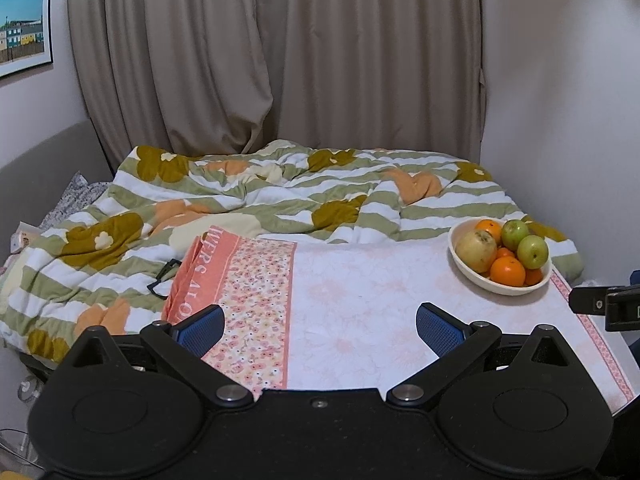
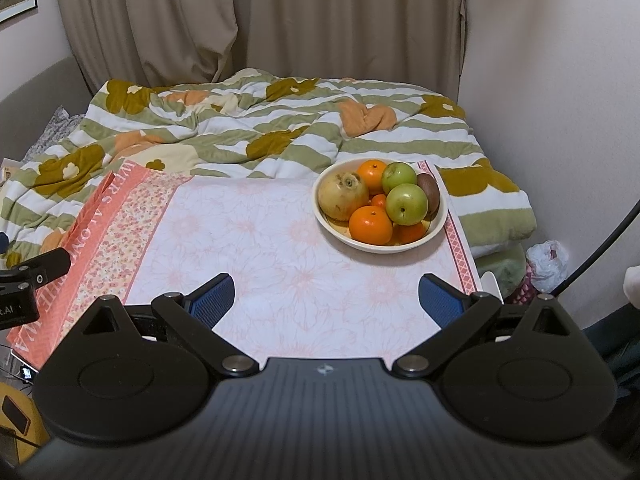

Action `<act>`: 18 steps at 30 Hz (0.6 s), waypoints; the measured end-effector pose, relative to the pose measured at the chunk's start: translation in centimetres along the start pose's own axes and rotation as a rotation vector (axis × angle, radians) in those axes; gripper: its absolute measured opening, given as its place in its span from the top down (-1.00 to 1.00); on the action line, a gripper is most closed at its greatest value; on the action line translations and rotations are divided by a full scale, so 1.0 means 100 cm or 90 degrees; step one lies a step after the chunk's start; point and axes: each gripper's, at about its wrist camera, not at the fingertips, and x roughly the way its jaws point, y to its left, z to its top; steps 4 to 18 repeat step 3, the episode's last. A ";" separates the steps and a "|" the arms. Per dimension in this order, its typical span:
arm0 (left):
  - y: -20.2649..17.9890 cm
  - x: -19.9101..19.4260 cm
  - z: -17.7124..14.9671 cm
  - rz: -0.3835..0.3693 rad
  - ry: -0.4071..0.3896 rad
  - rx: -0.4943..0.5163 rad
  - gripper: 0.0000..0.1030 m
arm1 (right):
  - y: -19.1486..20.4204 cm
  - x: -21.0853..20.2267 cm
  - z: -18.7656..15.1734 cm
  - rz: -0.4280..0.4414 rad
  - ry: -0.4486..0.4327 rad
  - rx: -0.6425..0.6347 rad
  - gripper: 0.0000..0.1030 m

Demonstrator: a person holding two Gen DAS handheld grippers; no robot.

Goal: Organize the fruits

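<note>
Your left tongs (image 1: 320,322) hover low over the near part of the tabletop (image 1: 360,300), blue pads spread wide apart with nothing between them. Your right tongs (image 2: 326,294) hang in much the same pose, level and pointing toward the bed, pads likewise wide apart and empty. Neither pair touches the cloth or any fruit.

The fruit is all in the cream bowl (image 2: 438,222), which sits on the far right part of the pink flowered cloth (image 2: 260,248), close to its patterned right border. From your right wrist view you look down into the bowl: a yellowish pomegranate (image 2: 343,196) on the left, an orange (image 2: 371,225) at the front, another orange (image 2: 371,174) at the back, and two green apples (image 2: 407,204) stacked toward the right. That view also shows a brown kiwi (image 2: 429,194) tucked against the right rim, which the left wrist view hides behind the apples.

From your left wrist view the bowl (image 1: 472,276) lies far off to the right, well apart from the left tongs, and a pair of black glasses (image 1: 162,278) rests on the striped quilt (image 1: 248,200) beside the cloth's orange edge. The right view shows a white plastic bag (image 2: 548,260) down beside the bed.
</note>
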 end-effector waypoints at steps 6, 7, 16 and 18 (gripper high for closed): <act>0.000 0.001 -0.001 0.001 -0.001 -0.002 -1.00 | -0.001 0.001 -0.002 0.000 0.002 0.001 -1.00; 0.000 0.001 -0.001 0.001 -0.001 -0.002 -1.00 | -0.001 0.001 -0.002 0.000 0.002 0.001 -1.00; 0.000 0.001 -0.001 0.001 -0.001 -0.002 -1.00 | -0.001 0.001 -0.002 0.000 0.002 0.001 -1.00; 0.000 0.001 -0.001 0.001 -0.001 -0.002 -1.00 | -0.001 0.001 -0.002 0.000 0.002 0.001 -1.00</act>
